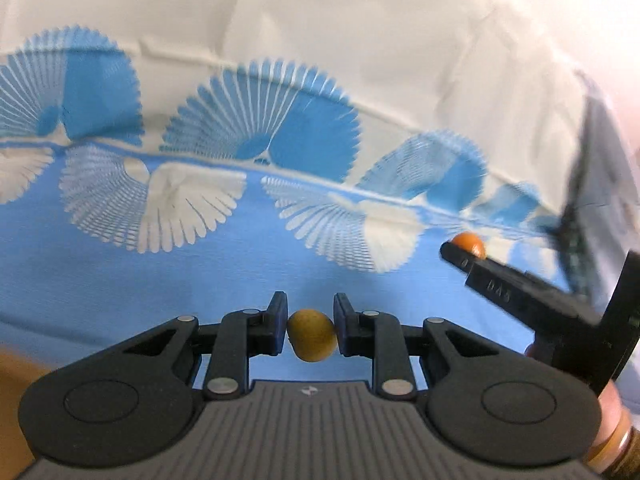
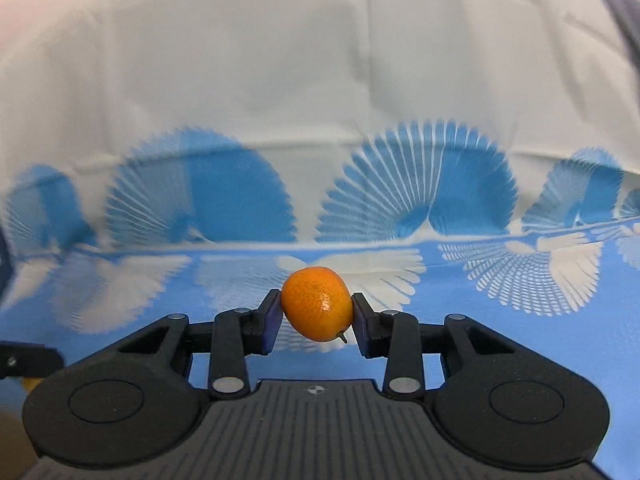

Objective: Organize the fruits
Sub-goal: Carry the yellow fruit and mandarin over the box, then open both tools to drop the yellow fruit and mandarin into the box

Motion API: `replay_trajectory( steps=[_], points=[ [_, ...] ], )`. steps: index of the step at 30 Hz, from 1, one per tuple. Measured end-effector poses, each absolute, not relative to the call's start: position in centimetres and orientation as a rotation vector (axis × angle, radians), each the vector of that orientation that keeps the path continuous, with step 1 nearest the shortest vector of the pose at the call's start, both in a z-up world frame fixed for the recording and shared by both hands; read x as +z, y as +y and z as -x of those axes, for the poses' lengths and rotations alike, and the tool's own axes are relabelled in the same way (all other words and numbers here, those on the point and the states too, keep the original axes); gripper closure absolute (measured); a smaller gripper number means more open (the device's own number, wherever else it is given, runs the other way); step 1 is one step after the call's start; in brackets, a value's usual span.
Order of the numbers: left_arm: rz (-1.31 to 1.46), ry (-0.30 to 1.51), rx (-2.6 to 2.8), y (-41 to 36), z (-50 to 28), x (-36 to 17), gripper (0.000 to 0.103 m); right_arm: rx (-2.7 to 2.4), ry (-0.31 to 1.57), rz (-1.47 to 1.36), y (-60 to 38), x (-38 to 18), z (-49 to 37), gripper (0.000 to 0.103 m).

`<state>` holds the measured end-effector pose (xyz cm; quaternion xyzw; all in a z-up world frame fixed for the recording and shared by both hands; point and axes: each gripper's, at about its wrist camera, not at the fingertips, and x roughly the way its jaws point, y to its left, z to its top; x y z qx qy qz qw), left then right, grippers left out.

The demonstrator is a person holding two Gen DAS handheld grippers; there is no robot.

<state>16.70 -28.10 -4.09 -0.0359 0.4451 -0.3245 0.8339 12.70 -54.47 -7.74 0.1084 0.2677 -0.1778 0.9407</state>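
Orange mandarin (image 2: 317, 304) pinched in right gripper (image 2: 316, 322), brownish, perhaps longan, fruit (image 1: 312, 335) in left gripper (image 1: 311, 328)

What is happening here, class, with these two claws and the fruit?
A person is holding two claws, each gripping one small fruit above a blue and white patterned cloth. The left claw is shut on a dull yellowish-brown fruit. The right claw is shut on a bright orange citrus fruit, also visible at the right of the left camera's view. No bowl or tray is in sight.
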Motion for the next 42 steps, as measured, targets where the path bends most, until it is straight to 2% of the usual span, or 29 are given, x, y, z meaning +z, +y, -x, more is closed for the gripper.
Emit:
replay_trajectory(
  steps=[10,20,26,35,42],
  points=[
    [0.083,0.849,-0.629,-10.2,-9.0,3.1,0.076,-0.183,0.4,-0.263,-35.3,0.2,-1.2,0.064],
    [0.074,0.785,-0.456,5.4,-2.2,6.2,0.076,-0.015,0.488,-0.255,-19.9,1.5,4.1,0.064],
    [0.018,0.831,-0.411,8.0,-1.4,4.6,0.076,0.004,0.547,-0.224,-16.2,-0.5,5.3,0.064],
    [-0.08,0.951,-0.381,5.9,-5.3,-1.9,0.076,0.001,0.674,-0.147,-14.9,-5.4,2.4,0.064],
    [-0.172,1.026,-0.34,5.0,-7.3,-6.0,0.076,0.016,0.705,-0.053,-14.5,-7.6,0.2,0.064]
  ],
)
